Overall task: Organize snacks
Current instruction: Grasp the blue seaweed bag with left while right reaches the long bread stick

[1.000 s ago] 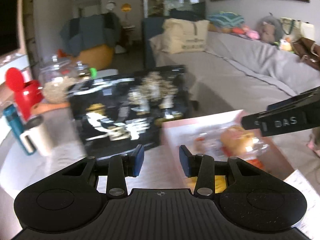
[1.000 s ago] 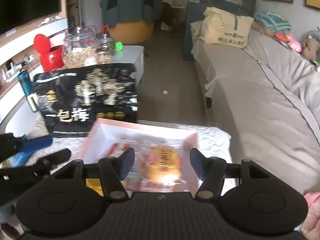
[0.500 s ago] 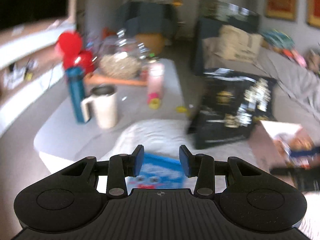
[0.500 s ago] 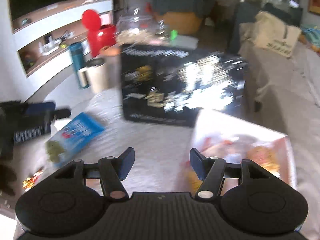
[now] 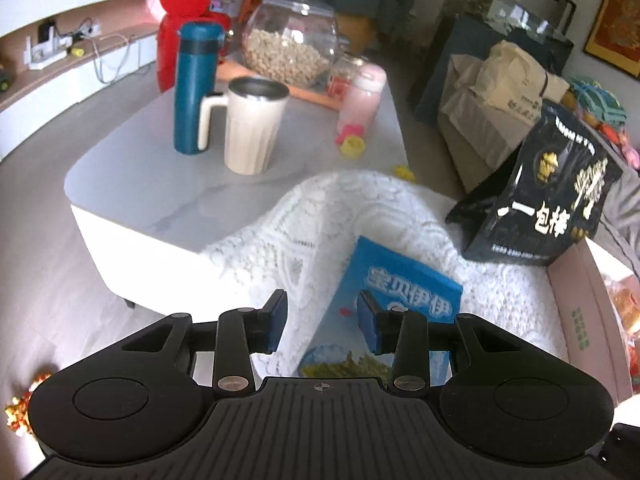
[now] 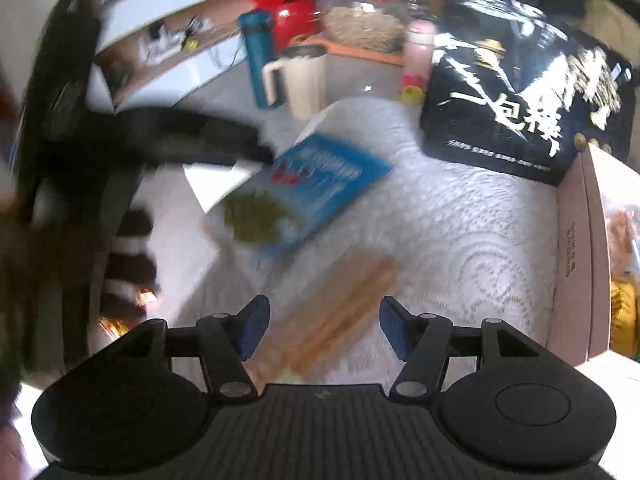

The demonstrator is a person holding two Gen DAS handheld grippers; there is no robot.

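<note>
A blue snack box (image 5: pixel 396 292) lies on the white lace cloth (image 5: pixel 320 216); it also shows in the right wrist view (image 6: pixel 304 192). My left gripper (image 5: pixel 322 326) is open just above its near end, empty. A pack of orange-brown sticks (image 6: pixel 336 304) lies on the cloth, blurred, between the fingers of my open right gripper (image 6: pixel 322 326). A pink box (image 6: pixel 588 240) at the right holds wrapped snacks (image 6: pixel 624 224). A large black snack bag (image 5: pixel 544 200) stands behind; it shows in the right wrist view too (image 6: pixel 520 92). The left gripper's arm (image 6: pixel 160 140) shows blurred there.
On the grey table (image 5: pixel 160 184) stand a blue bottle (image 5: pixel 194 84), a white mug (image 5: pixel 250 126), a glass jar of nuts (image 5: pixel 290 40), a pink bottle (image 5: pixel 362 96) and a red object (image 5: pixel 184 12). A sofa with bags (image 5: pixel 500 92) lies behind right.
Both grippers swung left and down from the pink box toward the cloth. The left now hovers over the blue box, the right over the stick pack. Both stayed open.
</note>
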